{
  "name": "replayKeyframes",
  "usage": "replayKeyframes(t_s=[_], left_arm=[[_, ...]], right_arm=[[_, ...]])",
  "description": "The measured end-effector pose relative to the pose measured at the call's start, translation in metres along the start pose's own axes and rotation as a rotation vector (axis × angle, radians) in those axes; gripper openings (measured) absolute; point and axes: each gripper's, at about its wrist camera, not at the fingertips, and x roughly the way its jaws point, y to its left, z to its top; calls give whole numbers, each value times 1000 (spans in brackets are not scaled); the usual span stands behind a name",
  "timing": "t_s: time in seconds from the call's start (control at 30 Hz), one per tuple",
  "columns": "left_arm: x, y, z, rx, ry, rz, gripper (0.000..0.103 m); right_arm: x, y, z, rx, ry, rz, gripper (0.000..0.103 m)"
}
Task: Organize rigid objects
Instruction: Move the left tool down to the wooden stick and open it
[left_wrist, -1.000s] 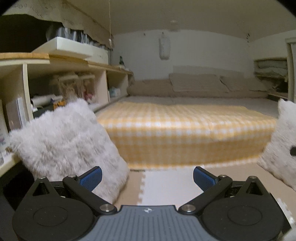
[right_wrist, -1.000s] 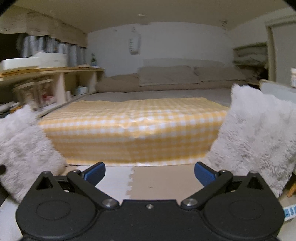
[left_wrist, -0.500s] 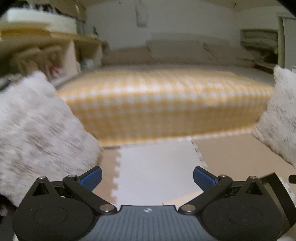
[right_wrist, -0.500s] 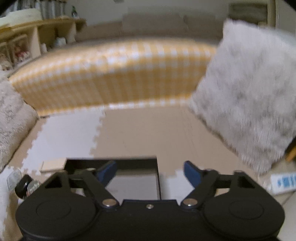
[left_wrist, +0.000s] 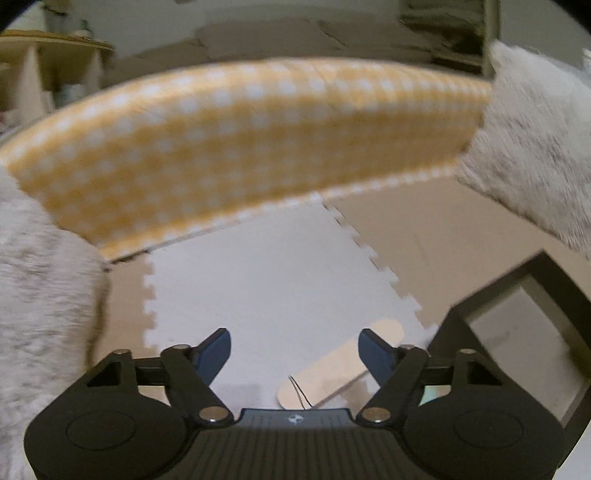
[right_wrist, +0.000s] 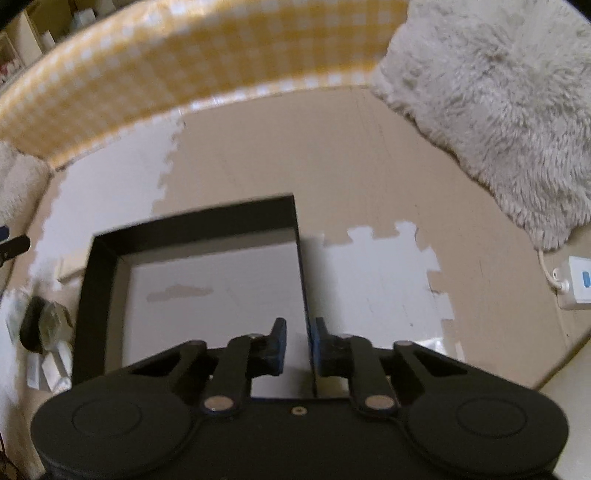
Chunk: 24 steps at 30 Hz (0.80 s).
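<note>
The right gripper (right_wrist: 299, 345) is closing, its blue pads straddling the right wall of the shallow black square box (right_wrist: 192, 225). The left gripper (left_wrist: 294, 349) is closing too, nothing gripped, with a flat pale wooden stick (left_wrist: 332, 373) lying between its fingers.

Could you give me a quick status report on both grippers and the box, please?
Right gripper closing over the black box wall. Left gripper closing, nothing between fingers, wooden stick just ahead. Nothing in the way.

Shallow black box (right_wrist: 110, 295), open-topped, flat on floor beside wooden board (left_wrist: 340, 365)
</note>
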Motion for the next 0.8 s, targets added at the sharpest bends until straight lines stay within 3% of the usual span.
replayKeyframes(t_s=[0.17,0.37,0.8], left_arm=[[29,2,-9,51,74,-55,59],[52,8,-19,71,140,-128,43],[67,22,-15,4,116,-255,44]], right_arm=[[19,2,-3,-37,92,-38,4],[32,2,-5,-46,150,-51,4],[40,3,-6,-52,183,-54,4]])
